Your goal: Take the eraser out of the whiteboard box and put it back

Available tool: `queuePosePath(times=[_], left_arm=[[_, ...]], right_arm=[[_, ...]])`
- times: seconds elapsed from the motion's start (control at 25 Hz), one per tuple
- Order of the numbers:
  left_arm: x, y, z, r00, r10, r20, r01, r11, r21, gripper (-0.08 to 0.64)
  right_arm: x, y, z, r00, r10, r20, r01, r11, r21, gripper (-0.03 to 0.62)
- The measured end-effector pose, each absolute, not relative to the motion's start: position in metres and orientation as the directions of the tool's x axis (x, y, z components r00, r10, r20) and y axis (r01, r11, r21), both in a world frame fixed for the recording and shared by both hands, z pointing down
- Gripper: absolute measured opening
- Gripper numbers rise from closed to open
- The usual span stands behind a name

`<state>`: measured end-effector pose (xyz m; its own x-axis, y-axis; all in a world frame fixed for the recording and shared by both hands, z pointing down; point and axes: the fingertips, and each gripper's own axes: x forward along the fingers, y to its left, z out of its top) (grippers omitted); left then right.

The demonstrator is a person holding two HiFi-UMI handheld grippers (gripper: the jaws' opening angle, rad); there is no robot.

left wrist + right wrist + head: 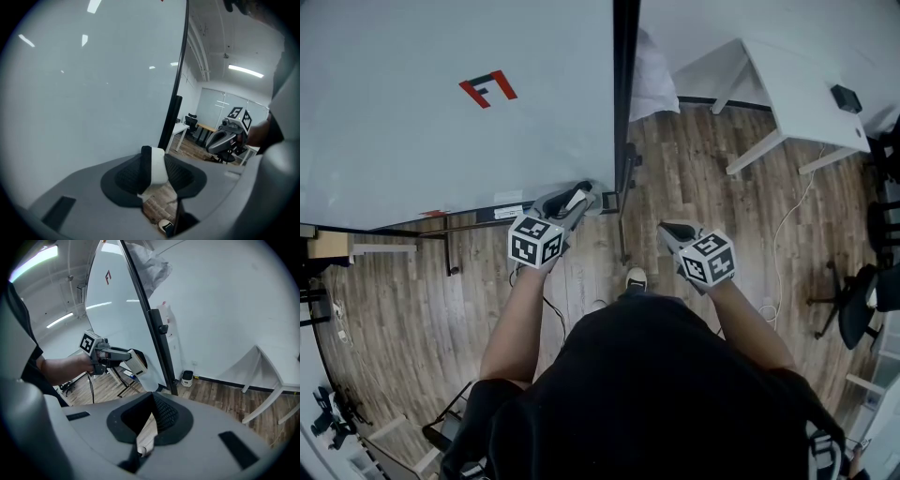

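Eraser (pixel 157 168) removal looks done: the block is clamped between the fingers (pixel 126 177) of the left gripper (pixel 581 197), in the air just off the lower right corner of the whiteboard (pixel 441 112), while the right gripper (pixel 677 232) hangs beside it, its fingers (pixel 165 414) together on nothing. Putting it back is the step I judge to be in hand, which calls for steering the left gripper to the box and opening only once the eraser rests inside. That box is hard to pick out; only small, dim shapes show under the board's bottom edge.
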<state>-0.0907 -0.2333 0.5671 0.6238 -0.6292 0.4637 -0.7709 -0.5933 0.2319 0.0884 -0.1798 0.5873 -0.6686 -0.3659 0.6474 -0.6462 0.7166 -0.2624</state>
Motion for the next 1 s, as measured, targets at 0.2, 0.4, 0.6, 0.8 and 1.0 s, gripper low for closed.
queuePosePath(times=[0.2,0.4,0.6,0.8,1.0], left_arm=[[-0.088,-0.239,0.579,0.613,-0.630,0.477,-0.780,-0.580,0.235,0.155],[-0.087,-0.241,0.589,0.603,-0.630,0.489,-0.786,-0.571,0.235,0.155],[-0.085,-0.243,0.600,0.597,-0.625,0.502,-0.790,-0.566,0.235,0.155],[-0.080,-0.246,0.617,0.591,-0.613,0.525,-0.792,-0.564,0.234,0.155],[-0.077,-0.248,0.634,0.583,-0.600,0.548,-0.796,-0.555,0.239,0.155]], right_arm=[[0.094,-0.185,0.593,-0.669,-0.355,0.653,-0.643,0.716,-0.271,-0.003],[0.097,-0.188,0.598,-0.669,-0.342,0.660,-0.638,0.719,-0.274,-0.003],[0.099,-0.190,0.601,-0.669,-0.329,0.666,-0.632,0.724,-0.277,-0.003],[0.103,-0.190,0.605,-0.668,-0.317,0.674,-0.628,0.725,-0.281,-0.003],[0.109,-0.189,0.610,-0.663,-0.310,0.681,-0.631,0.722,-0.285,-0.003]])
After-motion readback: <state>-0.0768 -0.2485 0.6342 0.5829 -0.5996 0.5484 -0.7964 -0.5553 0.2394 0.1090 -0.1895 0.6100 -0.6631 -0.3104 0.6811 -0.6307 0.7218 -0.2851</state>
